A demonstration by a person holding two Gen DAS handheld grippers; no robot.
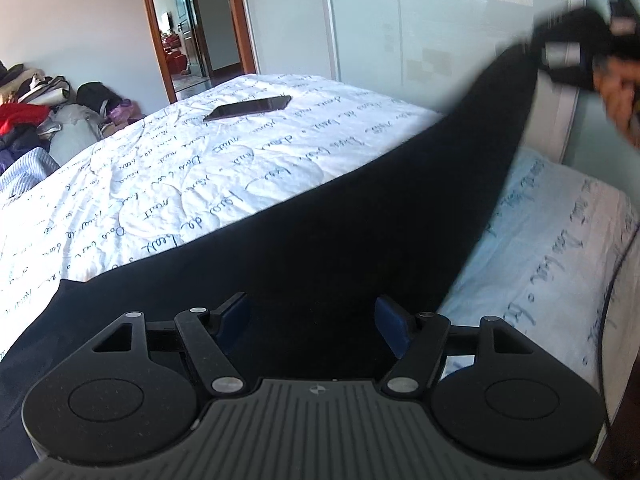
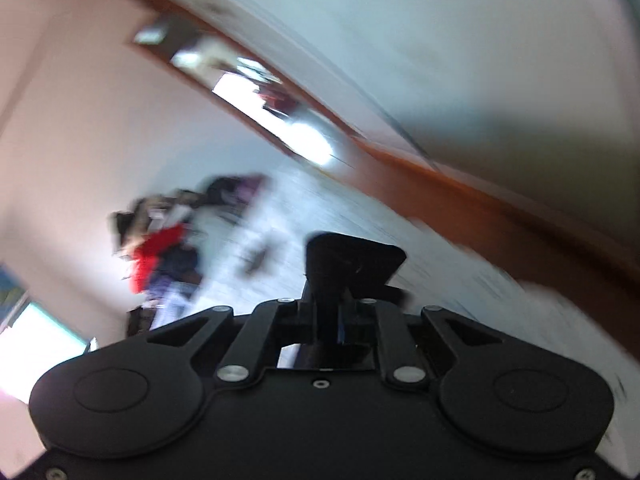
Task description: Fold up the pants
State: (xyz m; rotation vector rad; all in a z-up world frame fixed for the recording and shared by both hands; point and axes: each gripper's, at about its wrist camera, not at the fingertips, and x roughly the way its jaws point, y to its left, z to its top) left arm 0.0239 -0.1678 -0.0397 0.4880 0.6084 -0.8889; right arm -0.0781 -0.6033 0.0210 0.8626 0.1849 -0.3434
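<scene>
Left wrist view: your left gripper, fingers spread, hovers over limp black pants; right gripper pinches their raised end.

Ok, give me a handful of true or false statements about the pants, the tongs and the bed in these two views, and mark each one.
1. The left tongs are open above the black pants. True.
2. The right tongs are open and hold nothing. False: they are shut on a bunch of the black fabric.
3. A dark phone lies on the white bedspread. True.
4. The pants lie completely flat on the bed. False: one end is lifted up to the right tongs, as the left wrist view shows at its upper right.
5. The bedspread is plain, with no print. False: it carries dark handwriting-style lettering.
6. A pile of clothes sits beyond the far side of the bed. True.
</scene>
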